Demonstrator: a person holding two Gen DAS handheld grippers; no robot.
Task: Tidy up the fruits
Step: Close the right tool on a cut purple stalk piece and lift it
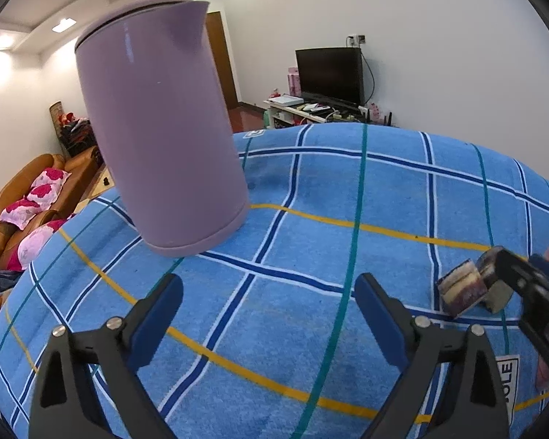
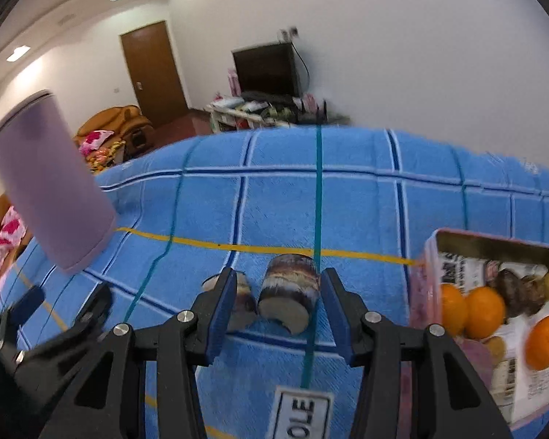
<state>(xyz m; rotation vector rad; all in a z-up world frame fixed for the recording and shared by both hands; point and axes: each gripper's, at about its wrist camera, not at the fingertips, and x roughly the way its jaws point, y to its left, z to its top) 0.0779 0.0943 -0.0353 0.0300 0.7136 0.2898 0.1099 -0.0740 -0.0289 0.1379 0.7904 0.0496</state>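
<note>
Two short fruit chunks with brown-purple banded skin and pale cut ends lie on the blue checked cloth. The larger chunk (image 2: 289, 294) sits between the fingertips of my right gripper (image 2: 280, 285), which is open with a gap on the left side. The smaller chunk (image 2: 239, 303) is partly hidden behind the left finger. Both chunks (image 1: 459, 289) also show at the right of the left wrist view, beside the right gripper (image 1: 523, 281). My left gripper (image 1: 271, 292) is open over bare cloth. A pink box (image 2: 424, 292) at the right holds oranges (image 2: 485, 311) and dark fruits (image 2: 512, 289).
A tall purple kettle (image 1: 157, 128) stands on the cloth just beyond the left gripper, and appears as the kettle (image 2: 51, 190) at the left of the right wrist view. The cloth (image 1: 384, 190) stretches back to the table's far edge. A sofa and a TV stand lie beyond.
</note>
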